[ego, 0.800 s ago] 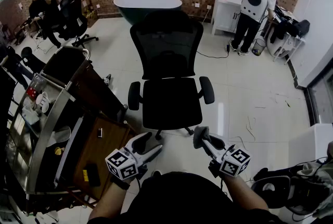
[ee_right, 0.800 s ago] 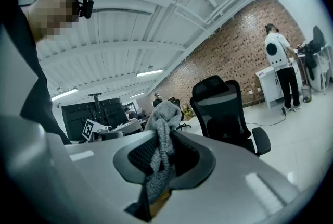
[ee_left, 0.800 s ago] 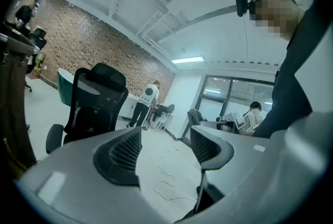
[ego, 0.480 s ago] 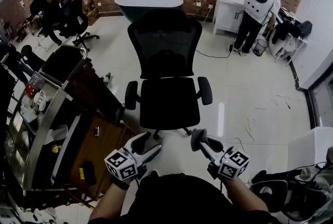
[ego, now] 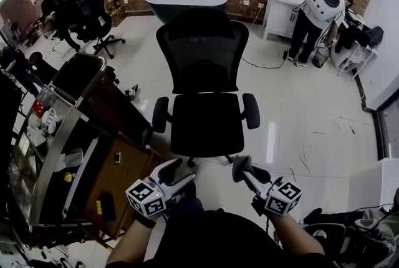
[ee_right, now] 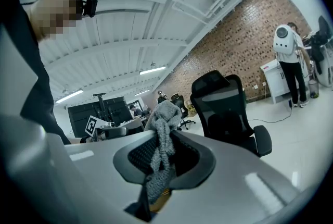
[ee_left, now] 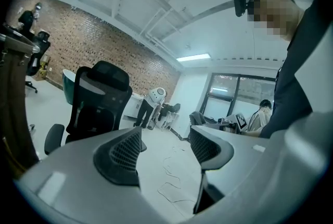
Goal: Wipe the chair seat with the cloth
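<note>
A black office chair stands on the pale floor in the head view, its seat facing me with nothing lying on it. Both grippers hover just short of the seat's front edge, touching nothing. My left gripper is open, and the gap between its jaws holds nothing. My right gripper is shut on a grey knitted cloth, which bunches above the jaws and hangs down between them. The same chair appears to the right in the right gripper view and to the left in the left gripper view.
A metal cart with cups and a wooden cabinet stand close on the left. A green bathtub sits behind the chair by the brick wall. A person stands at a white desk, back right. Loose cables lie on the floor.
The head view has drifted slightly, so the chair sits a touch further right. Both grippers hold about the same place before the seat, the right one still on the cloth.
</note>
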Action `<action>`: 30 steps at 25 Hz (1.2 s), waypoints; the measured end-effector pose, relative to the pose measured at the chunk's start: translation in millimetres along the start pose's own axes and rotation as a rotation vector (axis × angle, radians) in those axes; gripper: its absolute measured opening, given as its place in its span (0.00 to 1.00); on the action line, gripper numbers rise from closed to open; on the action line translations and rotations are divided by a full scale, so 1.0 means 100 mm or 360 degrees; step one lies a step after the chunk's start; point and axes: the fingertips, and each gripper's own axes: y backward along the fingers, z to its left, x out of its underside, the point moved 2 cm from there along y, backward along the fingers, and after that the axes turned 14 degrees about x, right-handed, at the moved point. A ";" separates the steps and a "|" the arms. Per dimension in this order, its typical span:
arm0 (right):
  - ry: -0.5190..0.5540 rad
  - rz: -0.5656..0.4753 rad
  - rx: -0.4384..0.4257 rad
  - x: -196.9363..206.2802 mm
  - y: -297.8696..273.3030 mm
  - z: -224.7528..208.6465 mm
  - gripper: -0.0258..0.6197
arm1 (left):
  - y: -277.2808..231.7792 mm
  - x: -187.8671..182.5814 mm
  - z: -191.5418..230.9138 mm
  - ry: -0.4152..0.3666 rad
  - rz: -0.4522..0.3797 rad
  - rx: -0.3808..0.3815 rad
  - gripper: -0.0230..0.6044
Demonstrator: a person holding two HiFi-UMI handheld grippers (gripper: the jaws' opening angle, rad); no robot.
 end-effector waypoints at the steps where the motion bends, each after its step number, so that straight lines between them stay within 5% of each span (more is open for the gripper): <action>1: 0.0000 0.0005 0.0000 -0.02 -0.05 -0.02 0.12 | -0.02 -0.02 0.05 0.0004 0.0004 -0.0001 0.55; 9: 0.0009 0.0035 0.0052 -0.20 -0.70 -0.14 0.12 | -0.14 -0.24 0.79 0.0035 -0.0012 0.0069 0.55; 20: -0.0033 -0.0010 0.0141 -0.77 -2.24 -0.25 0.12 | -0.25 -1.01 2.17 0.0058 0.0078 0.0236 0.55; 30: -0.0037 0.0007 0.0149 -0.97 -2.95 -0.22 0.12 | -0.25 -1.24 2.74 0.0081 0.0114 0.0296 0.55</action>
